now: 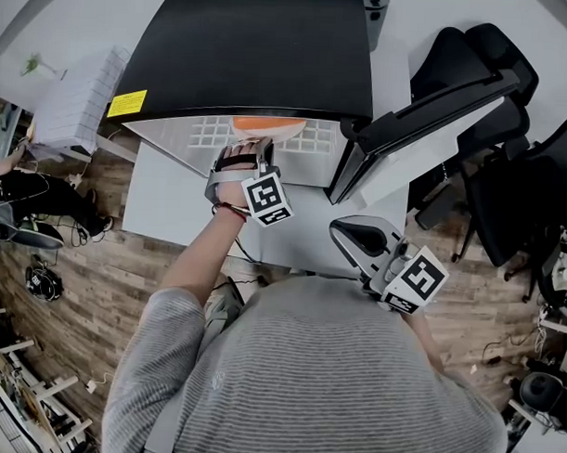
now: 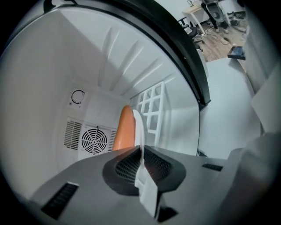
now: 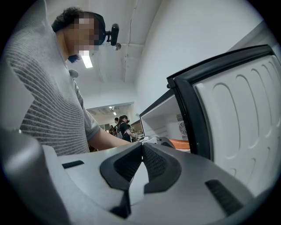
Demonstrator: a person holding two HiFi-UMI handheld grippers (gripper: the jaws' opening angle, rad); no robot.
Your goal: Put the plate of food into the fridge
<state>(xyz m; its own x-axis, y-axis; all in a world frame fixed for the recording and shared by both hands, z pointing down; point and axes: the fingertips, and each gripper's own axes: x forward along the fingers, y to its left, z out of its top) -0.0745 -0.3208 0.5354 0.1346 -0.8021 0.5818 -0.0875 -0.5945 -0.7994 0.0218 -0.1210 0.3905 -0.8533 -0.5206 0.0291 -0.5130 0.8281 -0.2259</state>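
The fingers [image 2: 160, 166] of the left gripper [image 2: 141, 151] are pinched on the near rim of the round white plate [image 2: 137, 125]. The plate is seen edge-on there, with the orange food [image 2: 124, 132] lying on its face. It is already inside the white-lined, black-topped fridge [image 1: 253, 43], over the white wire shelf [image 1: 208, 130]; whether it rests on the shelf yet I cannot tell.

The step in hand looks like the setting-down. To do it well:
- Keep the grip firm and the plate level so the food does not slide.
- Lower it until the underside sits flat on the wires.
- Place it far enough in to clear the door, but short of the round fan grille [image 2: 93, 139] on the back wall.
- Only then let the fingers part, and draw the gripper straight back out without lifting the rim.

The right gripper [image 3: 141, 158] has its fingers pressed together on nothing. It sits beside the open black-framed door [image 3: 237, 114], over the white bench [image 1: 164, 203], so it seems free to push the door shut afterwards.
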